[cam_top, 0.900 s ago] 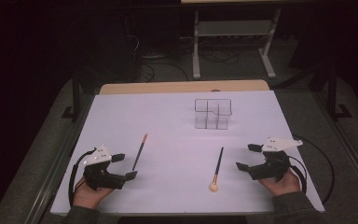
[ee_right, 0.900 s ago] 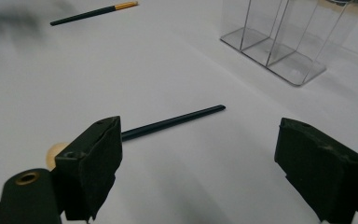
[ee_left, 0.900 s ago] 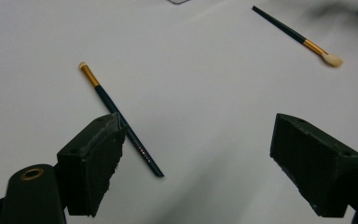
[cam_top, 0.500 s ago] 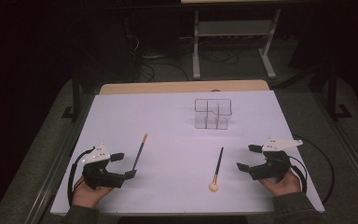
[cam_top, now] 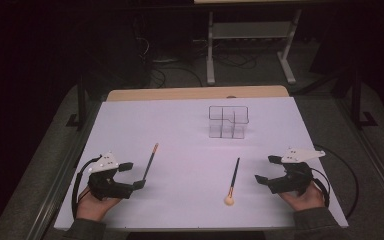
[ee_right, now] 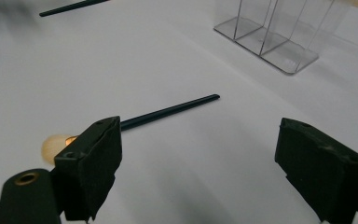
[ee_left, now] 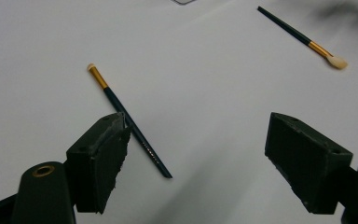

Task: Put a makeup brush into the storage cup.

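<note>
Dim dark surroundings, evenly lit white table (cam_top: pixel 190 130), soft shadows, slight blur

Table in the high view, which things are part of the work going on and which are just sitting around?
In the work:
- left brush, beside the open left tongs
- right brush, near the open right tongs
- clear divided holder, likely where the brushes go

Just around:
- white table cover
- metal stand behind the table
- cables on the floor
</note>
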Available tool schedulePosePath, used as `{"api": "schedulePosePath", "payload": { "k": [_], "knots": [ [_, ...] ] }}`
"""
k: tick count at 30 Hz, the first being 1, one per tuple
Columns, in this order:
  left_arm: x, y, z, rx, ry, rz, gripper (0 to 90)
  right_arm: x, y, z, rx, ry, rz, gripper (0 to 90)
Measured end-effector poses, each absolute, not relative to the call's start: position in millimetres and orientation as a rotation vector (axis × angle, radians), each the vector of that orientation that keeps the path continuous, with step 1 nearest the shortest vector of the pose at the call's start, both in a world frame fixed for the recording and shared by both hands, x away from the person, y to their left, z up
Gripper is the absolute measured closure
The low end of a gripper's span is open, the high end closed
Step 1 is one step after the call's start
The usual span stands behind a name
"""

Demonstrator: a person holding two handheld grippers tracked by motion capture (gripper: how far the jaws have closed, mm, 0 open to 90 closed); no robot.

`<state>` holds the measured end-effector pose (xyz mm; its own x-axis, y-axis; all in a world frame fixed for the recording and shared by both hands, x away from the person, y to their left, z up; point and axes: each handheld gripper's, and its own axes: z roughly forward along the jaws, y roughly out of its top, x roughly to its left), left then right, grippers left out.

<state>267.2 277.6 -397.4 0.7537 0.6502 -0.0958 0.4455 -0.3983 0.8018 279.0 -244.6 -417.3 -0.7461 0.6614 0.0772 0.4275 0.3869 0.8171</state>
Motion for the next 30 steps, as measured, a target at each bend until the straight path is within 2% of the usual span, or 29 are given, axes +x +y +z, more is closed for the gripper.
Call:
{"api": "schedulePosePath", "payload": {
  "k": [30],
  "knots": [
    [320, 261, -383, 2.161, 0.934, 0.233, 30.6, 281, -244, -417, 0.97, 2.395, 1.274, 13.7]
  ]
}}
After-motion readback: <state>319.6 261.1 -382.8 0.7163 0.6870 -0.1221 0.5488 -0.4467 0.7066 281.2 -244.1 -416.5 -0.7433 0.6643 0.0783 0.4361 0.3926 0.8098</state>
